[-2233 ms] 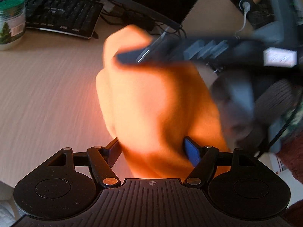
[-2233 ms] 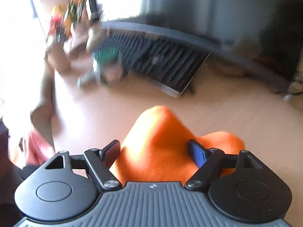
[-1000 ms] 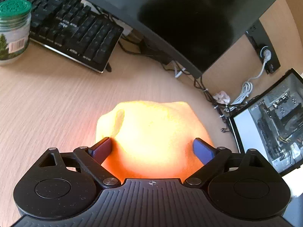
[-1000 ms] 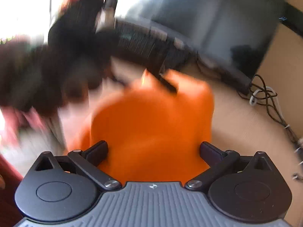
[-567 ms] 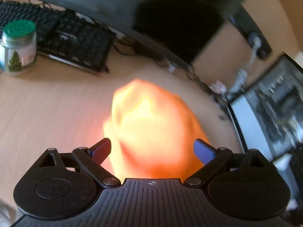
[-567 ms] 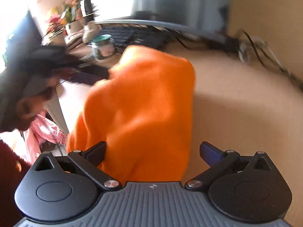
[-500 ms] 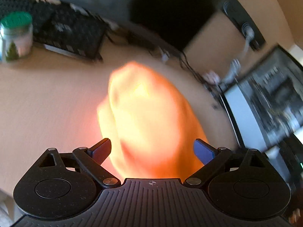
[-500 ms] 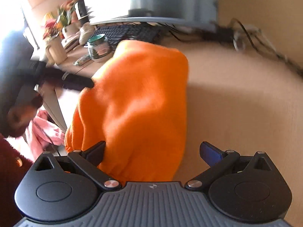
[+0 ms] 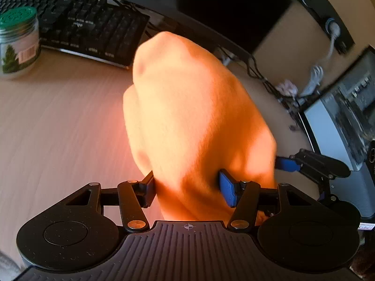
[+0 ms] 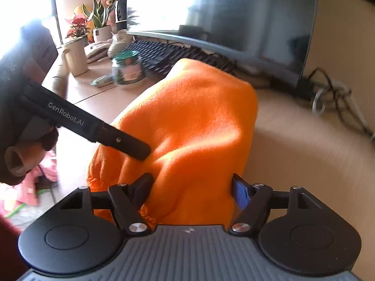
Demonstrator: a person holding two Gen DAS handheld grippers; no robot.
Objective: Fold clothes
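White "GenRobot.AI" lettering marks left claw arm

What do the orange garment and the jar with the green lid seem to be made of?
Orange garment: probably fleece or a similar soft knit, matte with a fuzzy nap and rounded folds. Jar: likely clear glass, since it is transparent and glossy; its green lid looks like plastic or painted metal.

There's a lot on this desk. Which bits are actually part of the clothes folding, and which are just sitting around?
Part of the job:
- orange garment
- left gripper, pads pressing into it
- right gripper, closing around it

Just lying about:
- green-lidded jar
- keyboard
- monitor
- potted plants
- cables
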